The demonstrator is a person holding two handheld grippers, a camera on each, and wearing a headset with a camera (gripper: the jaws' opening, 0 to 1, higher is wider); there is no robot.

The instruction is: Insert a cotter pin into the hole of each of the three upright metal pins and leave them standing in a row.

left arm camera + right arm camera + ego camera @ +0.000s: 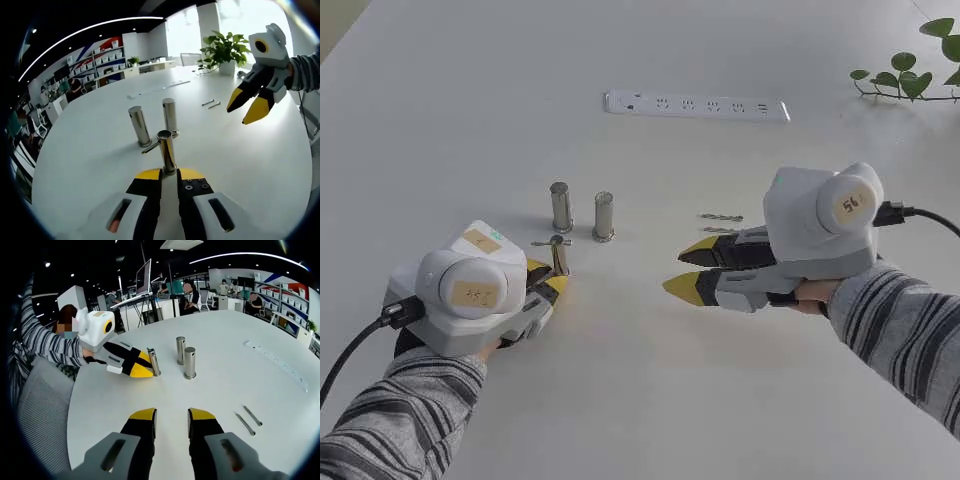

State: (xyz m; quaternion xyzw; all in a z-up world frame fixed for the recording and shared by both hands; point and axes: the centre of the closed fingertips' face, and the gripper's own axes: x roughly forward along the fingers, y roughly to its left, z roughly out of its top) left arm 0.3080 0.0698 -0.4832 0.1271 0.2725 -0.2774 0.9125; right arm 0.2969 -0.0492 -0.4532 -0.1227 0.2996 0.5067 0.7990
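Three upright metal pins stand left of centre on the white table point(640, 380). My left gripper point(552, 282) is shut on the nearest metal pin point(559, 257) point(166, 150) low on its shaft, and a cotter pin point(550, 241) point(150, 147) sticks sideways through its top. Behind it stand the two bare pins point(560, 206) point(604, 216), also seen as bare pins point(139, 125) point(170, 116). Two loose cotter pins point(720, 217) point(245, 424) lie flat to the right. My right gripper point(672, 272) point(171, 415) is open and holds nothing, just in front of those loose cotter pins.
A white power strip point(695, 105) lies across the far middle of the table. A leafy plant point(920, 75) reaches in at the far right corner. Cables trail from both grippers towards the near edge.
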